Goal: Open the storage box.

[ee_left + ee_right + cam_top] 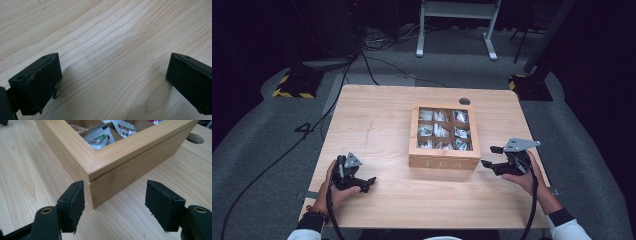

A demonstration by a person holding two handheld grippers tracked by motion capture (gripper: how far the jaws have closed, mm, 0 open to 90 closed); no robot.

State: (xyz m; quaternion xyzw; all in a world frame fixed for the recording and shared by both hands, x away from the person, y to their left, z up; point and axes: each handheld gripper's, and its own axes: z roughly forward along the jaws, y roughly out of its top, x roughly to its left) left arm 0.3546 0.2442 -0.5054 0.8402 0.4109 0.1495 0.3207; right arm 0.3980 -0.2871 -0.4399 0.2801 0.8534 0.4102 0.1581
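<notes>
Wooden tea box [443,161] near table [377,125] centre, lid closed over nine compartments of sachets [439,131] seen through its top. Right gripper [492,156] just beside the box's near right corner, jaws wide apart, gripping nothing – corner framed between them in the right gripper view. Left gripper [371,181] resting on bare tabletop, jaws wide, empty. Likely rigid, moderately heavy, smooth-sided – best taken at the lid edge or across a wall, squarely, against slipping

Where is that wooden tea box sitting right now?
In the high view the wooden tea box sits right of the table's centre, just left of the right gripper, whose open jaws face its near corner.
</notes>
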